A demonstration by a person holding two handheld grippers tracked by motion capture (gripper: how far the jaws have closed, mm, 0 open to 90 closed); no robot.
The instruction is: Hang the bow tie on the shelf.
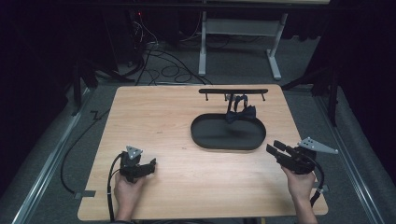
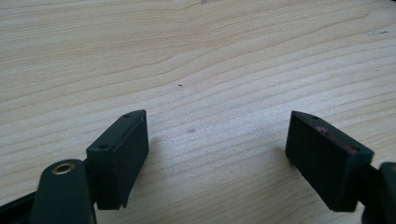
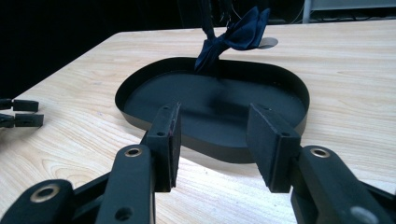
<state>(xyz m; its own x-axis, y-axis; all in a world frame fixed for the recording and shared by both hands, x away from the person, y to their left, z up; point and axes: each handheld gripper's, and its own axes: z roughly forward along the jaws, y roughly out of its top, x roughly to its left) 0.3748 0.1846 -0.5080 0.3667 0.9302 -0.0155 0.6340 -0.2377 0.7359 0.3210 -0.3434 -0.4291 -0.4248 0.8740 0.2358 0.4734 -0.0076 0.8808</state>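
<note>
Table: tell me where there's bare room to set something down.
Most of the table left of the tray is bare wood, from the far edge down to the left gripper. The near strip between the left gripper and the right gripper is also free. It is crowded at the far right: rack, bow tie, tray.

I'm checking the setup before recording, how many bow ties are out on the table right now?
1. A single dark blue bow tie hangs from the black rack at the table's far edge, dangling over the back rim of the black oval tray. None lies inside the tray.
</note>
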